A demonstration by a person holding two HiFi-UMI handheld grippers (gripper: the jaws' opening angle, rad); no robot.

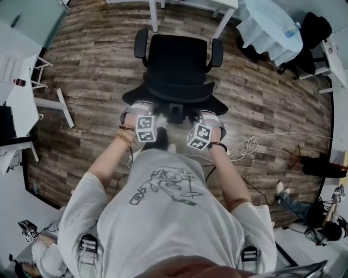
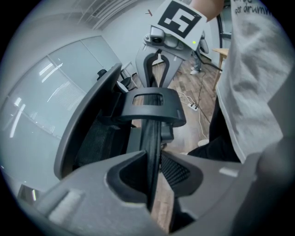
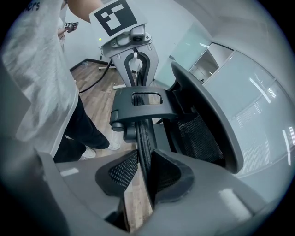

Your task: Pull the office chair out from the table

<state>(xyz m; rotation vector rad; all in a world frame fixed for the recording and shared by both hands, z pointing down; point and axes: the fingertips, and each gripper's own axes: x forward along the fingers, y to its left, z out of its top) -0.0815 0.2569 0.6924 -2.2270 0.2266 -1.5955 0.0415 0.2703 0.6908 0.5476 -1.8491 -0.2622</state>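
Observation:
The black office chair [image 1: 176, 65] stands on the wood floor, its seat facing the white-legged table [image 1: 154, 16] at the top of the head view. I stand behind its backrest [image 1: 163, 96]. My left gripper [image 1: 138, 107] is shut on the backrest's thin top rim [image 2: 150, 138] left of centre. My right gripper [image 1: 210, 115] is shut on the same rim [image 3: 144, 133] right of centre. In the left gripper view the jaws [image 2: 154, 166] pinch the rim, with the right gripper [image 2: 159, 60] beyond. The right gripper view shows its jaws [image 3: 143, 168] on the rim and the left gripper [image 3: 136, 60] beyond.
A round table with a pale cloth [image 1: 269, 27] and dark chairs [image 1: 312, 32] stand at the upper right. A white desk [image 1: 16, 92] is at the left. A pale cable [image 1: 247, 145] loops on the floor right of me. Someone's legs [image 1: 288, 198] show at the lower right.

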